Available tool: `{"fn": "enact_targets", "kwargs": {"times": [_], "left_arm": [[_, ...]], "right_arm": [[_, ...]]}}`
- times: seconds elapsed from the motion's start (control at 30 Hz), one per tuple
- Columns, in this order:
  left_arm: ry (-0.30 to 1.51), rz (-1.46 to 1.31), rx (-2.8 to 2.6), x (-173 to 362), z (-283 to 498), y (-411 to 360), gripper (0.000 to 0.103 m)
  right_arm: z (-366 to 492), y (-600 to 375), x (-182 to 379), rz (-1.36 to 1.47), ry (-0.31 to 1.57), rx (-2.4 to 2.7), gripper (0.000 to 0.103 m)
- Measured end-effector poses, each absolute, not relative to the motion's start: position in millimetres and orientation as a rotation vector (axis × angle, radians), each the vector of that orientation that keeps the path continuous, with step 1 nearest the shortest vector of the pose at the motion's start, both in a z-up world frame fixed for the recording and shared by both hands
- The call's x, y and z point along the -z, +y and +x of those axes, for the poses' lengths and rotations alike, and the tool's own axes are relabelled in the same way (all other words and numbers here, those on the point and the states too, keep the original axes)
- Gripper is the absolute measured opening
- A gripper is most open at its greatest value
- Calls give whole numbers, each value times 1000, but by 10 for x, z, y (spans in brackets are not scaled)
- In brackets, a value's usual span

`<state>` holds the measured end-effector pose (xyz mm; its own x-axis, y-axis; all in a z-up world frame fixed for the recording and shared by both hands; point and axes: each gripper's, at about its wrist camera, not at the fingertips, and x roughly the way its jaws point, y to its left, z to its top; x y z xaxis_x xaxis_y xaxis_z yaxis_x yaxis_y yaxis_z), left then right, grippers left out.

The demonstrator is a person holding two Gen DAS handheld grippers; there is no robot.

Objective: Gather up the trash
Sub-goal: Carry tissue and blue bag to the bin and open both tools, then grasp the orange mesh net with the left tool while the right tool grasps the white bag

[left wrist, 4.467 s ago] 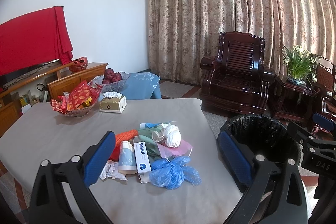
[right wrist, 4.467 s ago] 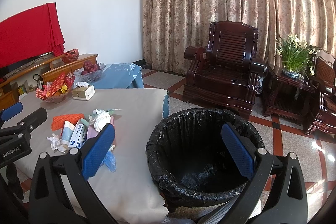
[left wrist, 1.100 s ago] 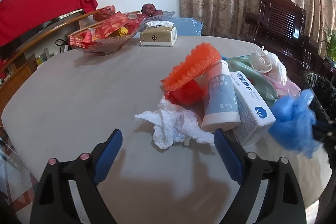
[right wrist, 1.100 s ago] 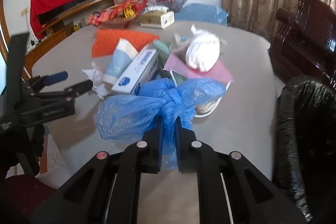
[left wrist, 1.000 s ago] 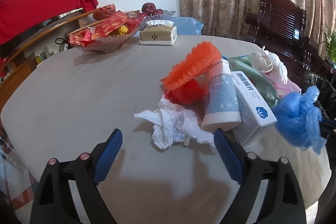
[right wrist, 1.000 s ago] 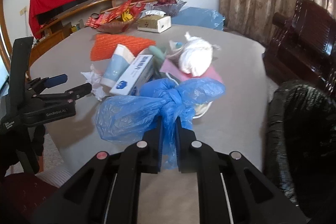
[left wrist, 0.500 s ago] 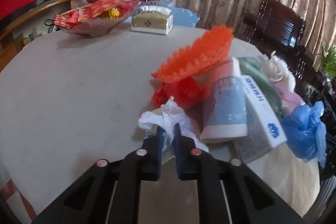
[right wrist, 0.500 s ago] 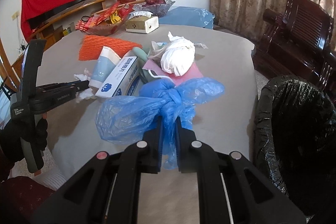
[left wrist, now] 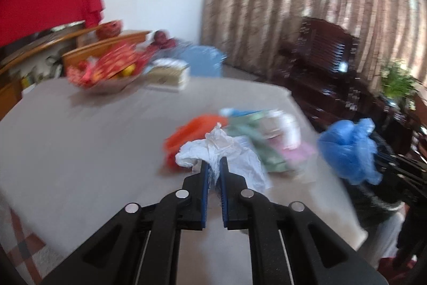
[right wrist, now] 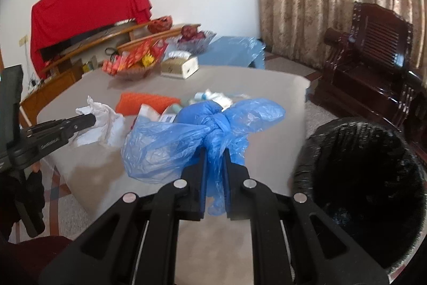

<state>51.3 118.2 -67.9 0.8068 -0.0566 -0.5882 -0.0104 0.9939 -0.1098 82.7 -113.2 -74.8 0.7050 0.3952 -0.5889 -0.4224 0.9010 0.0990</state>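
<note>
My left gripper (left wrist: 212, 172) is shut on a crumpled white tissue (left wrist: 226, 151) and holds it above the table, over the trash pile. That same tissue (right wrist: 104, 122) shows in the right wrist view at the tip of the left gripper (right wrist: 90, 119). A knotted blue plastic bag (right wrist: 208, 130) hangs in my right gripper (right wrist: 214, 159), which is shut on it; the bag (left wrist: 349, 148) floats at the table's right edge in the left wrist view. The black-lined trash bin (right wrist: 368, 178) stands open on the floor to the right.
On the grey table (left wrist: 80, 140) lie an orange net sleeve (left wrist: 192, 130), green and pink scraps (left wrist: 269, 151) and a white wad (left wrist: 288, 127). A snack bowl (left wrist: 106, 76) and tissue box (left wrist: 168, 76) sit at the back. Dark wooden armchairs (right wrist: 373, 55) stand beyond the bin.
My left gripper shut on the white tissue and lifted it off the table. The right gripper rose and drew back with the blue bag, bringing the bin's mouth into its view.
</note>
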Motion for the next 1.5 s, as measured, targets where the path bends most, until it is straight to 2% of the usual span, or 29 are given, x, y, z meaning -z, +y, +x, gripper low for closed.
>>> {"fn": "enact_targets", "kwargs": {"times": [0.3,0.6,0.7,0.77,0.8,0.83,0.87,1.07,1.13,1.27,1.5], "left_arm": [[593,-19,318,506,809,136,8],[636,-1,562,614,1304,-1070,8],[668,-4,603,709,1463,-1364,9],[695,-3,625,784,1563,-1488,14],[711,-6,637,827,1605,-1545,19],[727,-14,654,845,1616,-1585,36],[750,-31,668,877,1640,-1595,51],[766,-70,654,903,1631,-1369,63],[727,-69,609,827,1577,-1185,68],[613,-17,482,653,1387,-808,75],[500,29,209,495,1054,51,76]], "right_arm": [[780,-1928,593,-11,592,-240,10],[823,-2842,823,44,650,-16,10],[886,-3029,952,42,676,37,14],[919,-3118,1020,41,702,59,20],[944,-3175,1054,41,715,78,31],[955,-3203,1069,41,723,92,47],[946,-3249,1103,42,731,111,53],[847,-3364,1138,80,715,153,77],[815,-3299,1085,86,685,149,91],[827,-3065,954,91,645,94,94],[954,-2259,809,67,587,-86,95]]}}
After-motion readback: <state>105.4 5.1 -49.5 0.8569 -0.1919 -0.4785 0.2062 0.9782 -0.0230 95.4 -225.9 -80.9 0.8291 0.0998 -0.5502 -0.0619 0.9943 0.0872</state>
